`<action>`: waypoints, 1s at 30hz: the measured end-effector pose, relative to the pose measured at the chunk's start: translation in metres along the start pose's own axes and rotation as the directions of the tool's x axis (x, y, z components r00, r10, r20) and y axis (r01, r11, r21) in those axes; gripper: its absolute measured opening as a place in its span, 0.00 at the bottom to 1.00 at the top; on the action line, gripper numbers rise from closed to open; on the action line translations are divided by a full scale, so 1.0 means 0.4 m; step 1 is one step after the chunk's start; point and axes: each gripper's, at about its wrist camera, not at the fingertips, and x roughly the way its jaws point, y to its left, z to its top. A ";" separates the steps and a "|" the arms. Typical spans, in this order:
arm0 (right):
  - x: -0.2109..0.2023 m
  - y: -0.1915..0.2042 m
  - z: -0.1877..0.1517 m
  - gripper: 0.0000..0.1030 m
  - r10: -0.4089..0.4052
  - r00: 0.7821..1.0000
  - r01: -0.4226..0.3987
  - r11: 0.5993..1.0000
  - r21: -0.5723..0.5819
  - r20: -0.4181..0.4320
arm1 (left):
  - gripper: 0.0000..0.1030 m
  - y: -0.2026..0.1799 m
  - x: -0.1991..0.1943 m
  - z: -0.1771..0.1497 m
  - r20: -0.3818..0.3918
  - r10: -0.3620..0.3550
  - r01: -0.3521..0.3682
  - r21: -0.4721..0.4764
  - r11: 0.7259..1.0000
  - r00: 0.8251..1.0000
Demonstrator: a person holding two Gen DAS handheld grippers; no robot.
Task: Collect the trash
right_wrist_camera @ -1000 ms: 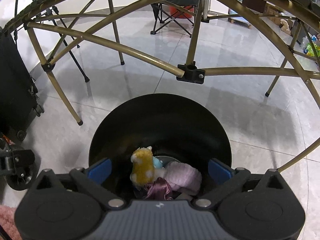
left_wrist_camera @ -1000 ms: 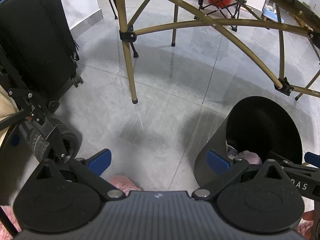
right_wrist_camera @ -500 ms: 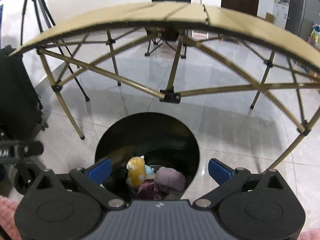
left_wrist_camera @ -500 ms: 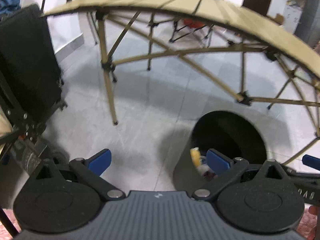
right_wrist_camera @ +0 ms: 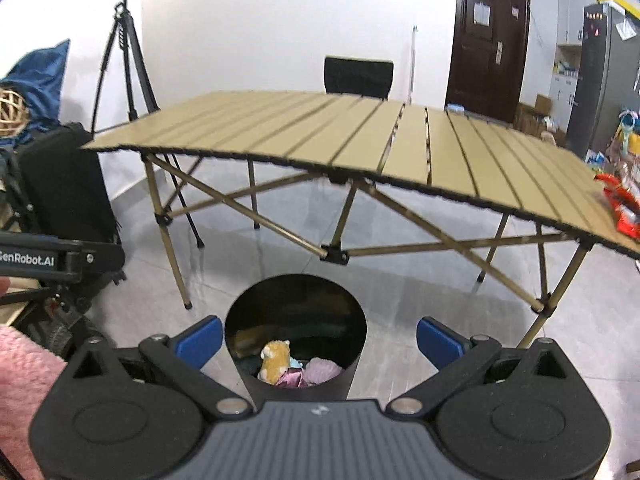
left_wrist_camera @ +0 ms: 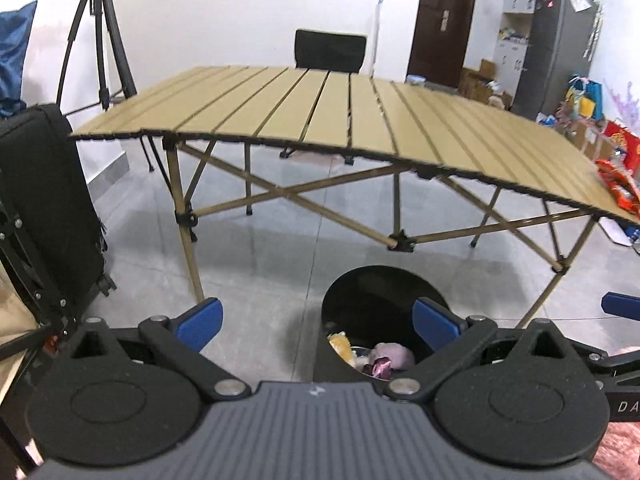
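Lettering "GenRobot.AI" marks the left hand-held gripper (right_wrist_camera: 60, 260) at left edge; both hand-held grippers, right (right_wrist_camera: 318, 338) included, stand apart above the black bin (right_wrist_camera: 296, 292).

The red wrapper (right_wrist_camera: 622, 208) on the table (right_wrist_camera: 360, 136) is cut off by the right edge of both views, the bin (right_wrist_camera: 296, 312) has its base hidden behind the gripper body, and the clutter by the fridge (left_wrist_camera: 560, 40) is too small to identify.
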 end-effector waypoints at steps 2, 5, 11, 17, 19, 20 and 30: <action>-0.030 0.000 -0.002 1.00 0.004 1.000 -0.004 1.000 -0.002 0.018 | 1.00 -0.005 -0.032 -0.006 0.013 -0.015 0.015 0.005 1.000 1.000; -0.067 -0.003 -0.009 1.00 0.010 0.999 -0.010 1.000 0.000 0.039 | 1.00 -0.011 -0.066 -0.017 0.026 -0.033 0.032 0.010 0.999 0.999; -0.105 0.000 -0.021 1.00 0.017 0.998 -0.017 1.000 0.002 0.056 | 1.00 -0.024 -0.110 -0.045 0.035 -0.047 0.046 0.018 0.999 0.998; -0.123 0.001 -0.031 1.00 0.021 0.998 -0.021 1.000 0.005 0.057 | 1.00 -0.028 -0.122 -0.054 0.040 -0.049 0.048 0.021 0.999 0.998; -0.126 0.002 -0.034 1.00 0.021 0.998 -0.022 1.000 0.007 0.058 | 1.00 -0.030 -0.125 -0.054 0.040 -0.049 0.048 0.022 0.999 0.998; -0.128 0.002 -0.035 1.00 0.022 0.998 -0.022 1.000 0.008 0.059 | 1.00 -0.031 -0.126 -0.055 0.040 -0.048 0.047 0.024 0.999 0.998; -0.131 0.004 -0.038 1.00 0.021 0.998 -0.021 1.000 0.008 0.060 | 1.00 -0.039 -0.138 -0.059 0.051 -0.055 0.053 0.035 0.998 0.997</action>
